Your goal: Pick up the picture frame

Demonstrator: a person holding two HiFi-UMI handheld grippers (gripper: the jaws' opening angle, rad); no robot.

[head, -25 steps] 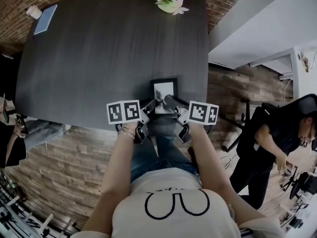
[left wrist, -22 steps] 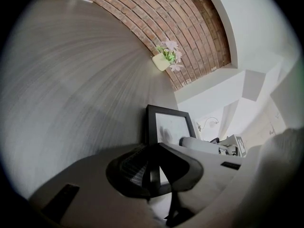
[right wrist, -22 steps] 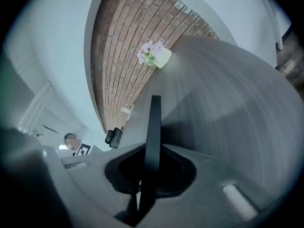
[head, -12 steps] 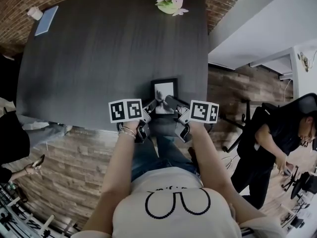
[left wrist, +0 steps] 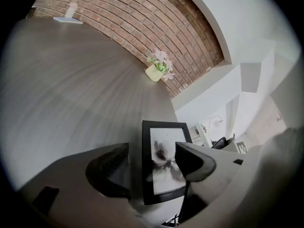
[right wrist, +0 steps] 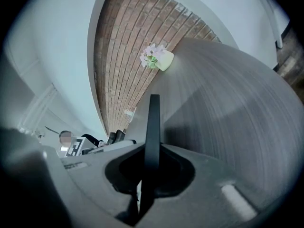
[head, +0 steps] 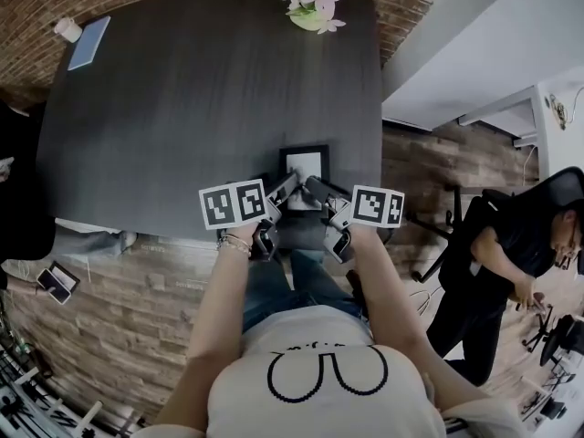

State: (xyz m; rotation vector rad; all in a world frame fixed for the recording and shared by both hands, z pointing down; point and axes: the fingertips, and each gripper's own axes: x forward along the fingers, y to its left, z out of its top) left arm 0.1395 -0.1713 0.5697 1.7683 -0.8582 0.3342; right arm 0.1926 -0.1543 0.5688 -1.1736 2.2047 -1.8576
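Observation:
The picture frame (head: 304, 164), black with a pale flower print, lies near the front edge of the dark table (head: 201, 108). My right gripper (head: 313, 186) is shut on its near edge. In the right gripper view the frame (right wrist: 152, 122) runs edge-on between the pads of the right gripper (right wrist: 148, 174). My left gripper (head: 286, 188) is beside it, and its jaws are opening. In the left gripper view the frame (left wrist: 164, 163) sits between the spread fingers of the left gripper (left wrist: 152, 167), and neither pad presses on it.
A pot of pink flowers (head: 311, 0) stands at the table's far edge. A blue tablet (head: 88, 42) and a white cup (head: 66, 27) sit at the far left corner. A person (head: 497, 263) bends over beside a black chair (head: 558, 199) on the right.
The left gripper's jaws have spread wide and let go of the frame, and that gripper has risen a little. The right gripper stays closed on the frame.

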